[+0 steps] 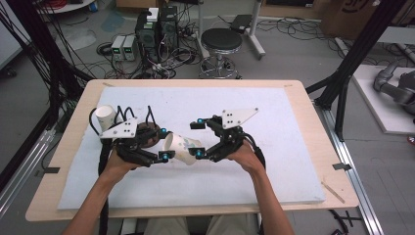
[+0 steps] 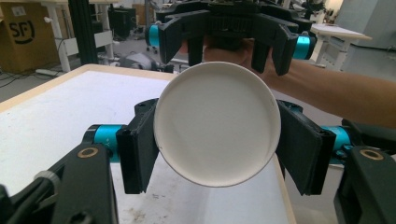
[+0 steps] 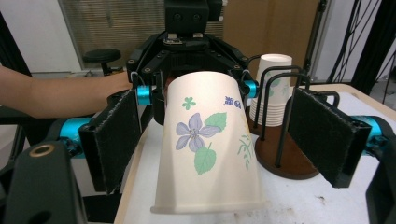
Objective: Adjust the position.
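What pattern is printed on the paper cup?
White paper cup: purple flower, green leaves, best in right gripper view.

A robotics lab: computer towers, floor cables, spare robot arm.

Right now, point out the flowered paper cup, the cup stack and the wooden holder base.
flowered paper cup (image 3: 205, 140): right gripper view, side wall.
cup stack (image 3: 273, 93): right gripper view, top cup's wall.
wooden holder base (image 3: 289, 161): right gripper view, flat top.

Cup between grippers, holder behind.
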Motion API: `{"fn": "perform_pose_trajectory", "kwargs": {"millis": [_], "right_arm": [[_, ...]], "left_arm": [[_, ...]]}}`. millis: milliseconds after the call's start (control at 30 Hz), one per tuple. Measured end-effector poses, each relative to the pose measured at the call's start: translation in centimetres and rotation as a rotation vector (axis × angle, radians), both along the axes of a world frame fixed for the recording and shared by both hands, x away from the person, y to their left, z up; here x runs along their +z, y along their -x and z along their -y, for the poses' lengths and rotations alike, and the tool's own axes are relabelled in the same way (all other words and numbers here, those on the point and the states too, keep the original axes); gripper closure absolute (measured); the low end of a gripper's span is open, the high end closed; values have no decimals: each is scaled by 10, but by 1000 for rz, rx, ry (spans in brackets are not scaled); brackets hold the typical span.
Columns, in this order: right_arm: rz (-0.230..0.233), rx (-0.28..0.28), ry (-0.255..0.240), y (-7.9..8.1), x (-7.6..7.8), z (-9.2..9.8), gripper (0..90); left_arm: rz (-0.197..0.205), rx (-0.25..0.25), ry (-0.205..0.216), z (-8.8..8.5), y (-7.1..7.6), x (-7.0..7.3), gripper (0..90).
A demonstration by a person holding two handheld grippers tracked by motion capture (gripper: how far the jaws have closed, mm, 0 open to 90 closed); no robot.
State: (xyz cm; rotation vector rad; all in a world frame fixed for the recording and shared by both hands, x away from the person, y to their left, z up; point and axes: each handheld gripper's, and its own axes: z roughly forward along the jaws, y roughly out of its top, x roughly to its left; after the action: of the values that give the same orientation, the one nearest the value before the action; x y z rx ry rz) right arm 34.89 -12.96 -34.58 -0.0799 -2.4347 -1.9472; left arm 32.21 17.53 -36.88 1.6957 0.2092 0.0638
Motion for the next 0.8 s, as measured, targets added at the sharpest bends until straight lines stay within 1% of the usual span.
{"fn": "perform_pose_trajectory", "kwargs": {"millis": [200,367,600,800], "right_arm": [[-16,24,9,0,-3,-7,183],[-19,34,25,0,-5,-13,183],[-31,39,53,1,-10,-21,185],[-35,44,58,0,-13,-25,187]], "left_arm": [[1,-6,2,2,1,1,348],[7,-9,7,2,2,3,348],[20,-15,20,2,4,8,348],[25,-12,28,1,4,10,348]]}}
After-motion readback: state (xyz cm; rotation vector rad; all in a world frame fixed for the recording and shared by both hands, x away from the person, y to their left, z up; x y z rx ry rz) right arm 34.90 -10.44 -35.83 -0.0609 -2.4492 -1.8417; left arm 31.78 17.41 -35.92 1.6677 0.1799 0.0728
